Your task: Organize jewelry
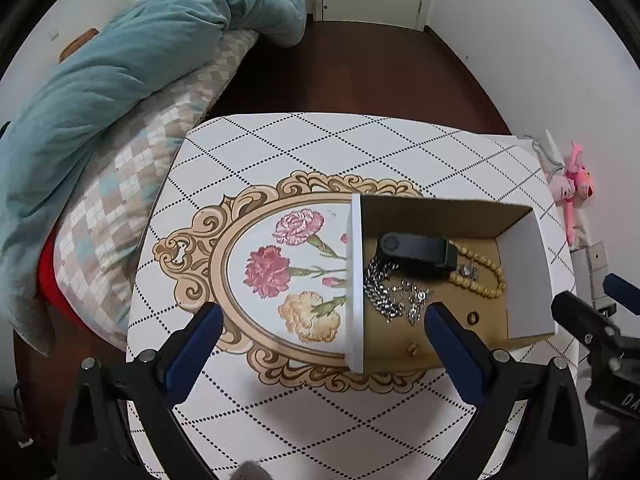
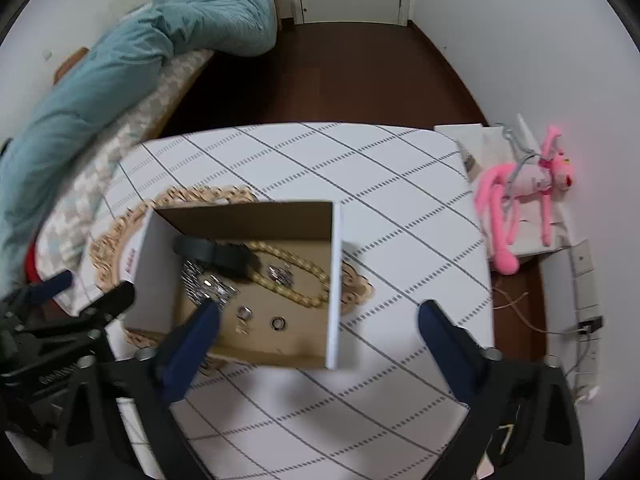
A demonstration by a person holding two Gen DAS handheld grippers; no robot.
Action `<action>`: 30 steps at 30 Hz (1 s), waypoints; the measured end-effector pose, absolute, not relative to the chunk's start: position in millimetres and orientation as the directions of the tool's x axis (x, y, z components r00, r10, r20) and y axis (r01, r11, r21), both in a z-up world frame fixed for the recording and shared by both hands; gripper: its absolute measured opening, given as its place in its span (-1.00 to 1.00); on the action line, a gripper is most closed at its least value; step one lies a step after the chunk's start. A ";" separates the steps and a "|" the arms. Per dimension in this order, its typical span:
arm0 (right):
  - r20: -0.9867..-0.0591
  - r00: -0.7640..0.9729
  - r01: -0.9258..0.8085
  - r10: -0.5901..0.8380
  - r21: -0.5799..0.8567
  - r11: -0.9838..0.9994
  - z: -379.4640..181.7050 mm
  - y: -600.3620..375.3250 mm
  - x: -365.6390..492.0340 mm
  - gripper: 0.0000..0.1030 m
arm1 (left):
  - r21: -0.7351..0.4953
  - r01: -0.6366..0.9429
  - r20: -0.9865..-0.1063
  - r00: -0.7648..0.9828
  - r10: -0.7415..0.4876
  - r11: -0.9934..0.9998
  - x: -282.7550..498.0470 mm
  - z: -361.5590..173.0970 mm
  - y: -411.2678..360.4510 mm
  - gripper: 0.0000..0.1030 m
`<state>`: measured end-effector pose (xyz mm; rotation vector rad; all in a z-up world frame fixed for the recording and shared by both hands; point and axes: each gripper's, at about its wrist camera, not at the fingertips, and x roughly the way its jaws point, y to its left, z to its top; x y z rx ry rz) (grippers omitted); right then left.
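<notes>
An open cardboard box (image 1: 524, 264) (image 2: 335, 280) stands on the patterned table. In it lie a black band (image 1: 416, 254) (image 2: 212, 254), a beaded necklace (image 1: 486, 276) (image 2: 296, 272), a silver chain (image 1: 384, 292) (image 2: 204, 284), and small rings (image 1: 473, 317) (image 2: 278, 323). My left gripper (image 1: 324, 320) is open and empty, above the box's left wall. My right gripper (image 2: 320, 316) is open and empty, above the box's right wall; it also shows in the left wrist view (image 1: 592, 300).
The table (image 1: 280, 148) (image 2: 320, 152) has a diamond-pattern cloth with a flower medallion (image 1: 280, 272). A bed with a teal duvet (image 1: 120, 60) (image 2: 100, 80) lies to the left. A pink plush toy (image 1: 572, 184) (image 2: 520, 196) lies on a side stand to the right.
</notes>
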<state>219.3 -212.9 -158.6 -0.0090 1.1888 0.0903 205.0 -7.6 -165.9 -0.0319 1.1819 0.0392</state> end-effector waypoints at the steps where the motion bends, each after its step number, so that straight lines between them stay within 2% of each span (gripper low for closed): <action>1: -0.930 0.365 -0.075 0.043 0.016 0.997 -161.4 -212.9 216.6 0.99 | -0.001 -0.047 -0.926 0.378 0.017 0.999 203.4 -166.4 -8.4 1.00; 14: -0.928 0.373 -0.050 0.014 -0.005 0.999 -165.4 -218.5 195.8 1.00 | 0.041 -0.036 -0.915 0.400 0.052 0.999 183.5 -153.6 -21.0 1.00; 22: -0.894 0.448 -0.011 -0.002 -0.008 1.000 -127.4 -227.9 164.0 1.00 | 0.059 -0.056 -0.890 0.449 0.078 0.997 151.3 -117.3 -19.3 0.99; 30: -0.836 0.548 -0.002 -0.008 -0.011 1.000 -66.5 -230.7 118.4 1.00 | 0.041 -0.057 -0.838 0.542 0.065 0.998 110.1 -61.5 -20.7 0.99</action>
